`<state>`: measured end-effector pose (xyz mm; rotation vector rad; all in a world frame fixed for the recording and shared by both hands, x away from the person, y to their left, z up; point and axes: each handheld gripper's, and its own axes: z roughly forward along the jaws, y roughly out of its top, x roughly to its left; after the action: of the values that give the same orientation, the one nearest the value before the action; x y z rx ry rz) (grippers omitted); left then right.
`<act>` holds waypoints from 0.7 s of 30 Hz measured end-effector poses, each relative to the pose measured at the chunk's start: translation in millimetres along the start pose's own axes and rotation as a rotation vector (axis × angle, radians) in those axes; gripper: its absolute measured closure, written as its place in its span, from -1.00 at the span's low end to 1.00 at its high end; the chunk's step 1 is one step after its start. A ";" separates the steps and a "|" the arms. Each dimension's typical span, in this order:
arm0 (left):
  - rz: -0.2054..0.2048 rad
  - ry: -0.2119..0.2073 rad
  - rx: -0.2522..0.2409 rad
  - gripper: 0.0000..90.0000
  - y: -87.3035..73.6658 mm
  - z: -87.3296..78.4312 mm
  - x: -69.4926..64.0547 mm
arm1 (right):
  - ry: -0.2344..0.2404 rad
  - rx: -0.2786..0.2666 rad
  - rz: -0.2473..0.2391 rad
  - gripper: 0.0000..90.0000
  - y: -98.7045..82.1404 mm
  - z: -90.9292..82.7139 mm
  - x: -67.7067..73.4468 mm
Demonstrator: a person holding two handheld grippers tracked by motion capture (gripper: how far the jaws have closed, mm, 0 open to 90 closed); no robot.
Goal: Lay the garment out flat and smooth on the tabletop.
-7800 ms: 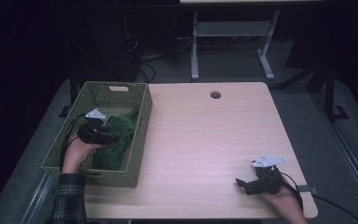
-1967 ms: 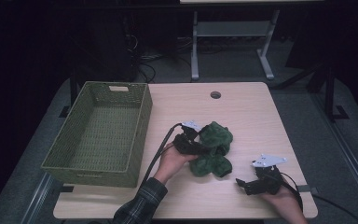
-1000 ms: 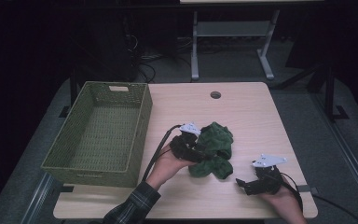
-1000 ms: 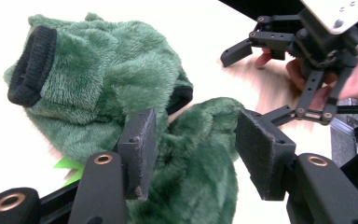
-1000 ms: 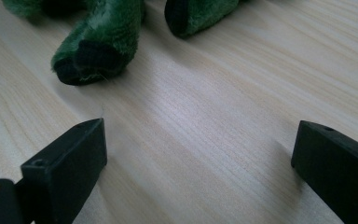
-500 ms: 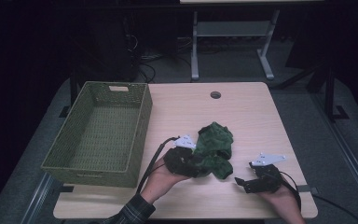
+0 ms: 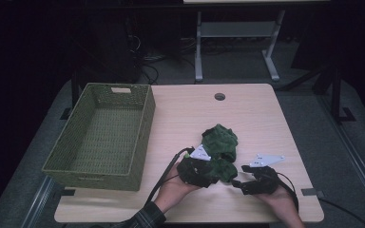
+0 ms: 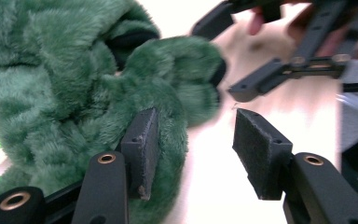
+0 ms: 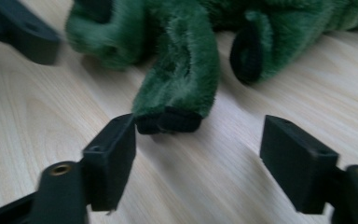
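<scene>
1. The fuzzy dark green cloth garment (image 7: pixel 217 153) lies in a soft heap on the pale wooden table (image 7: pixel 185 114), near the front edge and a bit right of the middle. It is out of the box, so both tongs can get at it on a flat, open spot.

2. The woven green basket (image 7: pixel 102 134) sits at the left side of the table, well apart from the garment. It has nothing in it.

3. The left gripper (image 8: pixel 193 144) is pushed up against the near left part of the heap. Its jaws stand about half open. One pad (image 8: pixel 142 140) is pressed into the fur and the other pad (image 8: pixel 261 149) is over bare table, so it has not pinched anything. I think it is there to keep the heap from sliding.

4. The right gripper (image 9: pixel 200 154) sits low on the table at the right of the heap. Its jaws are partly open and have just been closing. A fuzzy sleeve end with a black cuff (image 9: pixel 168 122) lies right in front of the gap, close to one pad. The pads do not squeeze it yet.

5. I think the cuff is picked because it sticks out and is easy to grab.
</scene>
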<state>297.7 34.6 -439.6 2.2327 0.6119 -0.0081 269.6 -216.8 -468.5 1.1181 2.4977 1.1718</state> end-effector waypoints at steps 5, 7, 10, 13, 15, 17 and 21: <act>0.000 0.038 0.032 0.11 -5.0 12.5 11.4 | 0.016 -0.004 -0.020 -0.23 3.9 7.4 1.9; -0.014 0.036 0.029 0.12 -7.4 15.8 14.1 | 0.021 -0.002 -0.026 -0.17 5.1 10.3 1.7; 0.010 0.053 0.044 0.22 -8.5 17.7 17.0 | 0.028 -0.005 -0.023 -0.09 6.9 13.2 2.3; 0.018 0.072 0.044 0.37 -9.0 18.9 18.2 | 0.036 -0.011 -0.023 0.05 8.9 15.2 3.5; 0.015 0.083 0.038 0.51 -9.5 19.6 19.1 | 0.035 -0.013 -0.029 0.13 9.6 17.3 4.3; 0.021 0.087 0.042 0.63 -9.5 20.1 20.1 | 0.034 -0.006 -0.030 0.23 10.4 19.3 4.6; 0.019 0.078 0.056 0.85 -8.9 21.8 21.6 | 0.031 -0.008 -0.034 0.38 11.3 20.4 4.5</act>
<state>317.0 33.3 -464.9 2.3014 0.6391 0.0723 281.6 -196.9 -473.5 1.0594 2.5218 1.1979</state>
